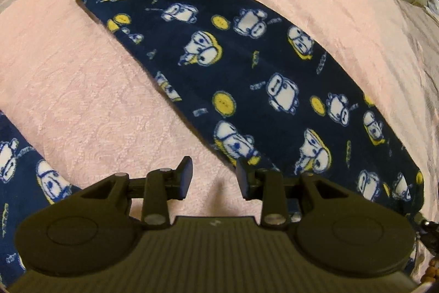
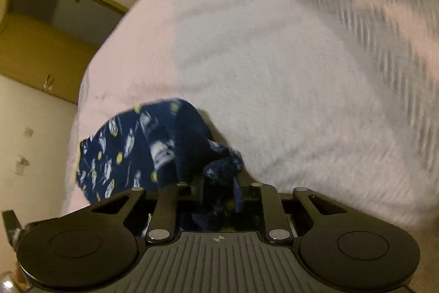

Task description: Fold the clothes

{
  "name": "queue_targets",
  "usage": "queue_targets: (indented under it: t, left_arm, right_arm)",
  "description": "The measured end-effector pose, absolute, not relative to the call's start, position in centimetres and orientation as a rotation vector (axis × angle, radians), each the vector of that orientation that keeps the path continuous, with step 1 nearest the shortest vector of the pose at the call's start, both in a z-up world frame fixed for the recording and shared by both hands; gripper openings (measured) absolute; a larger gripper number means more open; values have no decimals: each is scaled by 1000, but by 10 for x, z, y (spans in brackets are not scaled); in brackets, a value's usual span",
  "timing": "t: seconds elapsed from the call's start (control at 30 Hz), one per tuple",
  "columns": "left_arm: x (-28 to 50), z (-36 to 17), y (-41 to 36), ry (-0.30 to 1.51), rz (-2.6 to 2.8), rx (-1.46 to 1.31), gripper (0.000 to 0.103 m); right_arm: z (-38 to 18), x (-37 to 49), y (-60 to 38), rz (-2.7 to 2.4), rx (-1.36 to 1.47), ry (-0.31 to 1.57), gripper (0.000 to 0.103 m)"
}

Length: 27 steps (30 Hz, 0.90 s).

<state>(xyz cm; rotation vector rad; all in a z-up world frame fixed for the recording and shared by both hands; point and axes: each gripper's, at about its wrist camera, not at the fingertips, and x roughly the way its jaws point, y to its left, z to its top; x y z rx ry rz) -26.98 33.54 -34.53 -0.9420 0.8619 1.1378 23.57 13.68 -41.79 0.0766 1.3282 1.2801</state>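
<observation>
The blue pants [image 1: 247, 73] lie long on the pink bed [image 1: 82, 100], not folded small; the left tool [image 1: 214, 177] is wide and empty; the right tool [image 2: 219, 191] seems to pinch a bunched end, though it is blurry.

Left wrist view looks down, close, along its fingers onto navy fleece cartoon-print pyjama pants [image 1: 247, 67] on pink textured bedspread [image 1: 82, 89]. Right wrist view, blurred, skims low across both toward cream wall [image 2: 33, 111].
</observation>
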Motion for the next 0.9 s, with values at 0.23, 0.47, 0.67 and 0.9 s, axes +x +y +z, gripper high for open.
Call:
queue_targets:
  t: [0.23, 0.47, 0.67, 0.9]
  left_arm:
    - [-278, -346, 336, 857, 1149, -931, 29]
    - [-284, -345, 336, 852, 1163, -908, 29]
    - [-289, -349, 334, 839, 1169, -954, 29]
    - [-291, -344, 322, 864, 1157, -921, 29]
  right_arm:
    - [-383, 286, 80, 1046, 353, 1115, 12]
    - [-407, 304, 103, 934, 333, 1094, 13]
    - [-436, 322, 113, 843, 229, 1275, 28]
    - [-403, 287, 5, 840, 284, 1388, 61]
